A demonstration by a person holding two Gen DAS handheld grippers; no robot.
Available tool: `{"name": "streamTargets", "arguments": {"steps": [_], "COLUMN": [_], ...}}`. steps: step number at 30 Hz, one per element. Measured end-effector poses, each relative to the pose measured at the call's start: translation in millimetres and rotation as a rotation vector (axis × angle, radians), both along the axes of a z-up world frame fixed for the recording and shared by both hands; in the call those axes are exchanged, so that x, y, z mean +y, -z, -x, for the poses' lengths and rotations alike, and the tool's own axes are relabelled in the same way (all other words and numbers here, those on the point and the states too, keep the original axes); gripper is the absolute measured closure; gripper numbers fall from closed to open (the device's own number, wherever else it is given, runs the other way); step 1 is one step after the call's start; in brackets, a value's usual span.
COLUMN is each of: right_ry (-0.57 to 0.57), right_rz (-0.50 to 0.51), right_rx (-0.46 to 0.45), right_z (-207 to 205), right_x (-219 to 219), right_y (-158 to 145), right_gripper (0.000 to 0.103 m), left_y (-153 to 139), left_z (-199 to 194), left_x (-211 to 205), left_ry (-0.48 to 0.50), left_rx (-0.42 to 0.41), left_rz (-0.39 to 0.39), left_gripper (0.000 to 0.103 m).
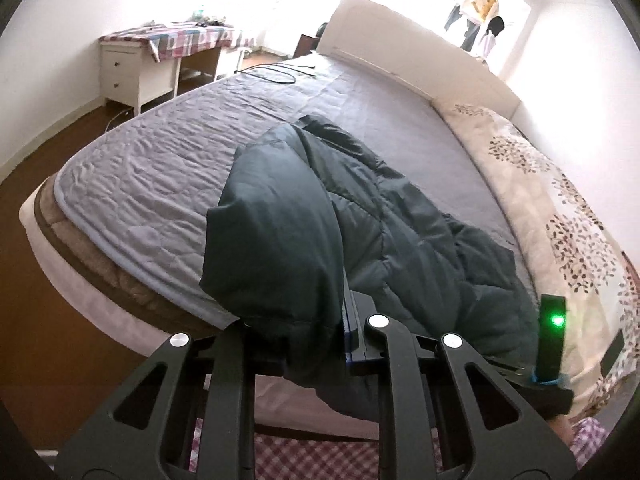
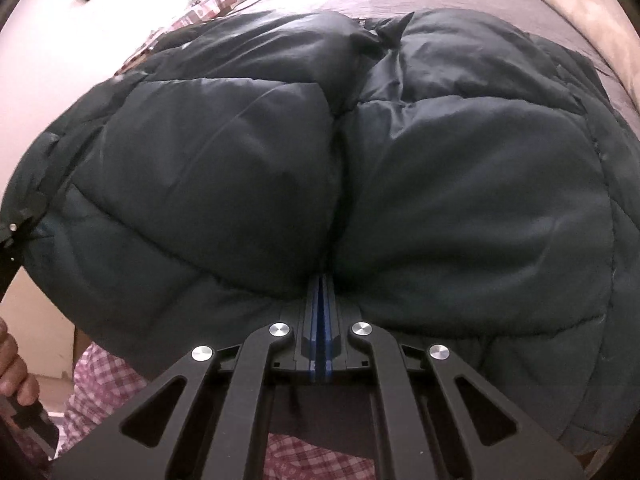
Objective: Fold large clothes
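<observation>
A large dark green puffer jacket (image 1: 380,216) lies on the grey quilted bed (image 1: 160,168), partly lifted at the near edge. My left gripper (image 1: 320,320) is shut on a thick bunch of the jacket that hangs over its fingers and hides the left one. In the right wrist view the jacket (image 2: 440,184) fills the frame. My right gripper (image 2: 321,280) is shut on the jacket's edge, its blue pads (image 2: 328,320) pressed together with fabric bulging on both sides. The left gripper's tool shows at the far left of that view (image 2: 16,232).
A floral duvet (image 1: 560,208) lies along the bed's right side by the white headboard (image 1: 420,60). A white desk with a plaid cloth (image 1: 168,48) stands beyond the bed. A black cable (image 1: 280,74) lies on the far bed. The right gripper's handle with a green light (image 1: 554,336) is at right.
</observation>
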State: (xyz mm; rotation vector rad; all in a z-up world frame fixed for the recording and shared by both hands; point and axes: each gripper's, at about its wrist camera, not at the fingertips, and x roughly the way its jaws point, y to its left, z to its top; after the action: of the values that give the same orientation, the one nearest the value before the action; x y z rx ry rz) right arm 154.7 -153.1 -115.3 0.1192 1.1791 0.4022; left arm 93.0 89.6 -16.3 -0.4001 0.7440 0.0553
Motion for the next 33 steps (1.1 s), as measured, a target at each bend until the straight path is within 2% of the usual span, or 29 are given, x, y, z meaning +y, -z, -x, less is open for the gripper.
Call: {"name": "streamTargets", "arguments": {"steps": [5, 15, 24, 26, 29, 31, 33], "right_ry": [-0.004, -0.027, 0.001, 0.001, 0.012, 0.020, 0.065], "right_rz": [-0.025, 0.007, -0.006, -0.013, -0.139, -0.215, -0.230], "right_rx": [-0.002, -0.046, 0.005, 0.006, -0.029, -0.089, -0.165], "right_z": [-1.7, 14.3, 13.1, 13.8, 22.8, 33.6, 46.5], "right_x": [-4.6, -9.0, -2.0, -2.4, -18.2, -36.7, -65.8], "right_y": [5.0, 11.1, 12.8, 7.3, -14.0, -36.4, -58.6], "right_gripper": [0.099, 0.100, 0.100, 0.099, 0.097, 0.097, 0.097], "left_y": [-5.4, -15.9, -32.2, -36.7, -42.8, -45.1, -48.5], "left_z": [0.8, 5.6, 8.4, 8.9, 9.4, 10.0, 11.3], "left_x": [-2.6, -13.6, -26.6, -29.6, -34.0, -38.4, -43.1], "left_ry": [-0.002, 0.014, 0.038, 0.043, 0.056, 0.063, 0.075], "left_rx": [0.017, 0.013, -0.017, -0.027, -0.034, -0.041, -0.055], "left_rz": [0.003, -0.027, -0.076, -0.087, -0.099, -0.109, -0.121], "left_gripper": [0.086, 0.086, 0.086, 0.086, 0.086, 0.086, 0.086]}}
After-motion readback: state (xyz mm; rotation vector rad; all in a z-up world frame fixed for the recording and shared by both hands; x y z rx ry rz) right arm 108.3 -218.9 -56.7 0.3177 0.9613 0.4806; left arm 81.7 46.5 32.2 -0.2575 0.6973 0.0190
